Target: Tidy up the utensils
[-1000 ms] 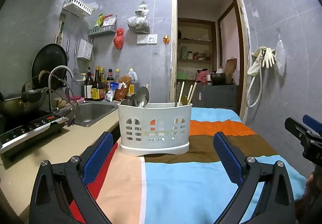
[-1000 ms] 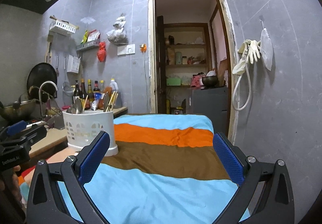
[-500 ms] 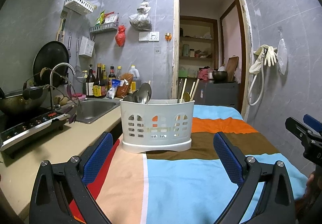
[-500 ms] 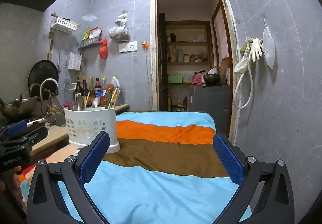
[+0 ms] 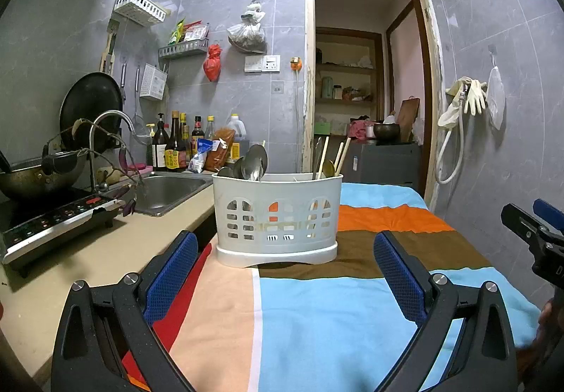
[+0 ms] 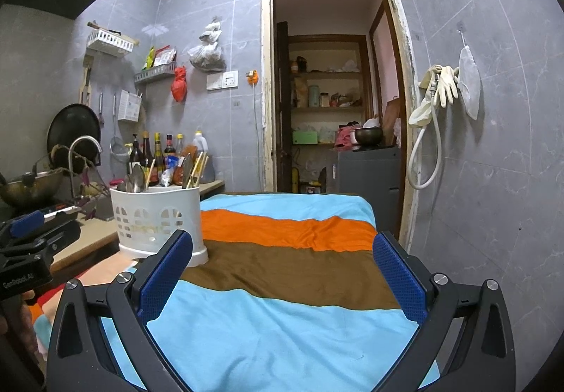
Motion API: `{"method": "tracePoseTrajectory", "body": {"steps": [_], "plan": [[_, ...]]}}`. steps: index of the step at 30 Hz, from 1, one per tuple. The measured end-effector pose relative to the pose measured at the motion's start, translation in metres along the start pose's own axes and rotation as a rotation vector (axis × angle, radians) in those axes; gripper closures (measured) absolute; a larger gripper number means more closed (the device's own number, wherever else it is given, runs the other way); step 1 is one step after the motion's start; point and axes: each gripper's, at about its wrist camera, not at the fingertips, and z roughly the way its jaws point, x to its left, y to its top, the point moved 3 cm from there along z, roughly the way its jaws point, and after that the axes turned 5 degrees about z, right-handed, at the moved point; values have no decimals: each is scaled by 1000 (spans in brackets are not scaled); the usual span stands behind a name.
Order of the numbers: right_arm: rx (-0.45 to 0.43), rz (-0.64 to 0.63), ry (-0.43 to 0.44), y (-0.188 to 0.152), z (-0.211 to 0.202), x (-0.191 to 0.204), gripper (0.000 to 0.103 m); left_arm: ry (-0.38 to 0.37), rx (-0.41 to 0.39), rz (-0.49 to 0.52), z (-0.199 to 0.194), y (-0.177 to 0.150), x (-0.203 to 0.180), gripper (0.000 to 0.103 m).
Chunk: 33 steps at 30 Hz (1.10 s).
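Observation:
A white slotted utensil caddy (image 5: pixel 276 215) stands on the striped cloth (image 5: pixel 335 314), straight ahead of my left gripper (image 5: pixel 282 268). Metal spoons (image 5: pixel 254 163) fill its left section and wooden chopsticks (image 5: pixel 340 154) lean in its right section. The left gripper is open and empty, a little short of the caddy. In the right wrist view the caddy (image 6: pixel 157 219) sits at the left, beyond the left finger of my right gripper (image 6: pixel 282 272), which is open and empty over the cloth (image 6: pixel 282 321). Each gripper appears at the edge of the other's view.
A beige counter (image 5: pixel 88 258) on the left carries an induction hob (image 5: pixel 53 222), a wok (image 5: pixel 38 177), a sink (image 5: pixel 165 189) with a tap, and bottles (image 5: pixel 176 148). A grey tiled wall (image 6: pixel 493 180) bounds the right; a doorway (image 6: pixel 331 110) lies beyond the table's far end.
Both cameras have dropped slightly and eased back over the cloth, so the caddy sits a bit higher in both views. The jaws stay open and empty.

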Motion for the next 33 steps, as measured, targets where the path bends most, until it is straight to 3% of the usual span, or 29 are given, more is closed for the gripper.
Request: {"method": "tracePoseTrajectory", "body": {"steps": [33], "plan": [[-1,-5,1,0,0,1,0,-1,2,-2,0,0,4,5]]}}
